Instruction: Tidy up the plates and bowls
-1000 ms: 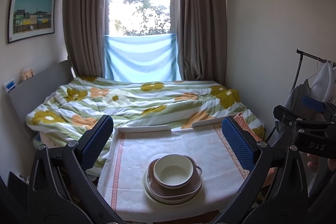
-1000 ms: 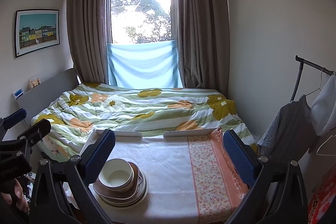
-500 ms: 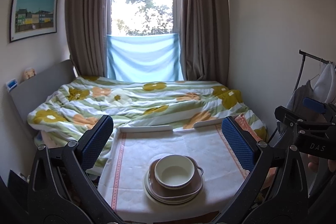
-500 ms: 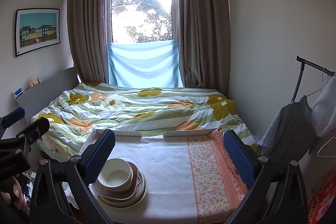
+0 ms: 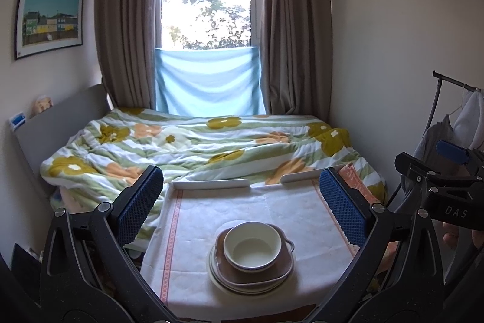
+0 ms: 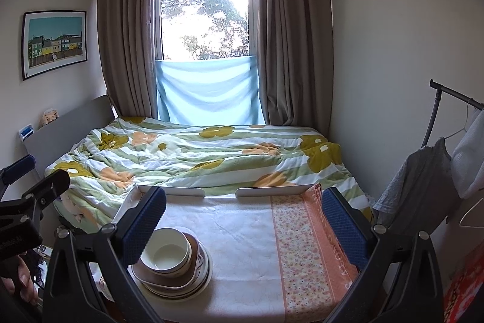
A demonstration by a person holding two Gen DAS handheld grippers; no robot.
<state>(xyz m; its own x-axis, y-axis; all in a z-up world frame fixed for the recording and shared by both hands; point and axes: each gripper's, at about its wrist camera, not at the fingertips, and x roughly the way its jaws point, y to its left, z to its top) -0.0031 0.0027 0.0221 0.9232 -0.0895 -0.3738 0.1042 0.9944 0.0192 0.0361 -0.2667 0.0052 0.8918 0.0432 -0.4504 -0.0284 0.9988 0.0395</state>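
A round cream ceramic bowl [image 5: 252,247] sits on a brown squarish dish with small handles [image 5: 257,268], which rests on a stack of pale round plates [image 5: 242,282]. The stack stands on the bench under a white cloth with an orange patterned border [image 5: 211,220], lower centre of the left wrist view and lower left of the right wrist view. The left gripper [image 5: 240,208] hangs above the stack, jaws wide and holding nothing. The right gripper [image 6: 243,220] has its jaws wide and empty too, its left blue pad [image 6: 145,224] overlapping the stack in the frame. A bed with a floral striped quilt [image 6: 196,159] fills the middle of both views.
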